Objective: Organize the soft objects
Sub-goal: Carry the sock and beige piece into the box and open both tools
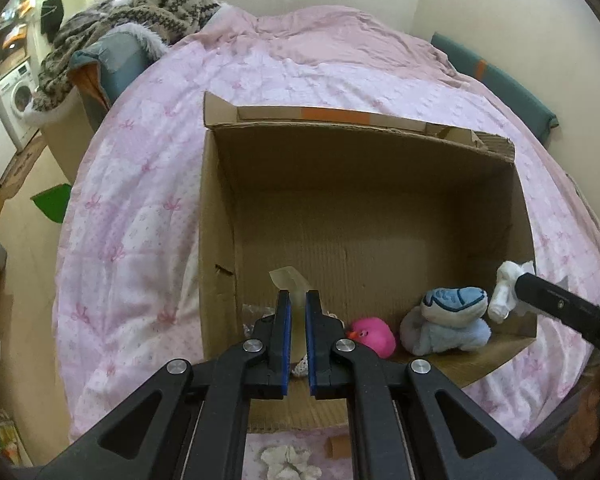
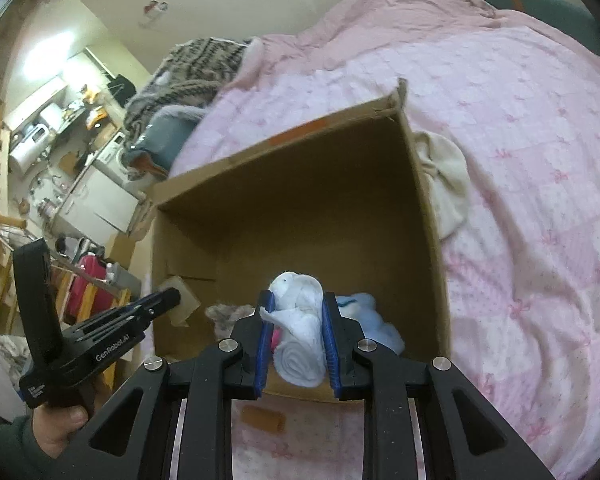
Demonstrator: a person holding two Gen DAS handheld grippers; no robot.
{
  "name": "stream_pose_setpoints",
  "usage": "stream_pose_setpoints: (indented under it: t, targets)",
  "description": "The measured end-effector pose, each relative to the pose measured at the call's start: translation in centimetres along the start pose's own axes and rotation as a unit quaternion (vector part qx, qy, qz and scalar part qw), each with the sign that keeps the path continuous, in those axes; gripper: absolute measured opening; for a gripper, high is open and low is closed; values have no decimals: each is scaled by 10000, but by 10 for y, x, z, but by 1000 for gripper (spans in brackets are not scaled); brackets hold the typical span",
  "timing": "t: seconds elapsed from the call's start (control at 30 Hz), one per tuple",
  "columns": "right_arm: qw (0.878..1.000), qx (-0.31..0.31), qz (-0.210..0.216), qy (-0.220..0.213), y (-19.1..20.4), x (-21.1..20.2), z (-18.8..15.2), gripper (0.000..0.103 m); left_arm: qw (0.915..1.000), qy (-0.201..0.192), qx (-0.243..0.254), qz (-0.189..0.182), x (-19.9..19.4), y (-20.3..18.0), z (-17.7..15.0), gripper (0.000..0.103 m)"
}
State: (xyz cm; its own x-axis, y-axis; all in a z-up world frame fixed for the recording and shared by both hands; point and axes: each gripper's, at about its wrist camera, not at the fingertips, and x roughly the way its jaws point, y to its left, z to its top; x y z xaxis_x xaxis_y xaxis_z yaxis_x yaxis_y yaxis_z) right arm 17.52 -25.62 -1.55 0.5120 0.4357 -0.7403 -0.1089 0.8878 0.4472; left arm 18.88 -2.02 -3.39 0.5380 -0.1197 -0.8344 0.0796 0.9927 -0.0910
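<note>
An open cardboard box (image 1: 364, 184) stands on a pink bed. Inside its near end lie a pink plush duck (image 1: 370, 336) and a pale blue plush toy (image 1: 448, 320). My right gripper (image 2: 296, 300) is shut on a rolled white cloth (image 2: 300, 336) and holds it over the box's near right corner; the cloth (image 1: 506, 294) also shows in the left wrist view. My left gripper (image 1: 298, 296) hovers over the box's near left part, its jaws nearly closed with nothing between them. It also shows in the right wrist view (image 2: 156, 304).
A cream cloth (image 2: 446, 180) lies on the bed beside the box's right wall. A crumpled white cloth (image 1: 290, 462) and a small brown roll (image 2: 262, 418) lie in front of the box. A patterned knit blanket (image 1: 140, 4) is heaped at the bed's far left.
</note>
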Motion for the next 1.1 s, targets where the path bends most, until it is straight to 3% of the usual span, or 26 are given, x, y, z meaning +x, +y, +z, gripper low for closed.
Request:
stream_pose_setpoints:
  t: [0.23,0.53,1.1]
  targets:
    - [9992,370,-117,105,-18,11,6,25,9999,88,79,-94,5,-5,-3,7]
    - [9988,280,-397,18,-18,13,8,25,9992,297,-66,-268,11,-6,-3,7]
    - [9986,163,-505,56,-16,16,6,26,9997,238,-8,-91,8,-7,-4,19]
